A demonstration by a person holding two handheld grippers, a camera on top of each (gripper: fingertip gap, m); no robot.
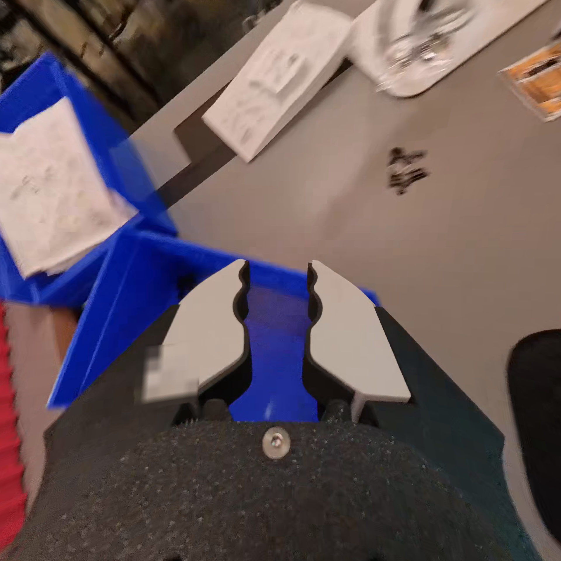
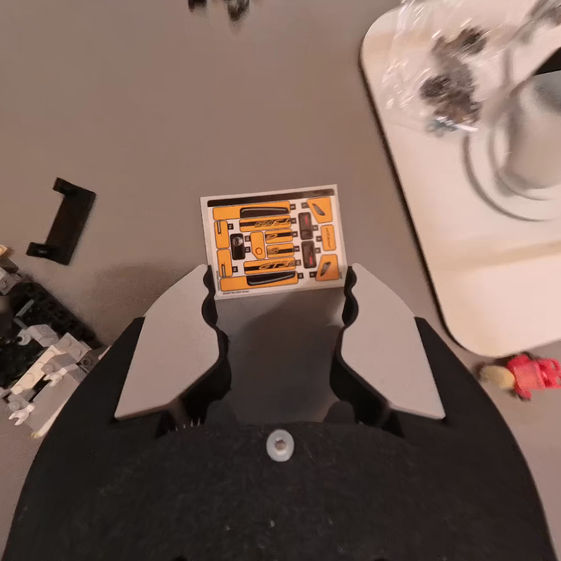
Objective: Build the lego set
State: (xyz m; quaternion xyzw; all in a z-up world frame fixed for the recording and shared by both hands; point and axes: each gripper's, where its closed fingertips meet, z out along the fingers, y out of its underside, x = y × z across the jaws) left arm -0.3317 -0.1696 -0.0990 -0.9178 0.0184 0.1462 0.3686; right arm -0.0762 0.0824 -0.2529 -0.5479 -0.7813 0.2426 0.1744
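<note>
Just beyond the fingertips of the right hand-held gripper (image 2: pixel 277 280), an orange-and-black sticker sheet (image 2: pixel 273 241) is lying flat on the grey tabletop (image 2: pixel 151 106); the jaws are standing wide apart, holding nothing, and bracketing the sheet's near edge. Left of the sticker sheet, a black lego bracket piece (image 2: pixel 62 221) is resting alone, and nearer the camera on that same side the partly built black, grey and white lego model (image 2: pixel 39 358) is sitting at the frame's edge. Right of the sheet, a white tray (image 2: pixel 455 273) is carrying a clear bag of dark pieces (image 2: pixel 449 82), with a small red lego piece (image 2: pixel 534 379) lying off its near corner. The left hand-held gripper (image 1: pixel 278 267) is hovering empty, its jaws moderately parted, over a blue bin (image 1: pixel 151 273); a second blue bin (image 1: pixel 91 100) holding white paper is standing beside it, and a white booklet (image 1: pixel 282 82) is lying farther off. If the sticker sheet is the target, a flat sheet is giving the fingers no edge to bite, so tilting one finger low against a short side and closing gently seems wise, to avoid creasing it. Motion blur is making finer detail unreadable.
</note>
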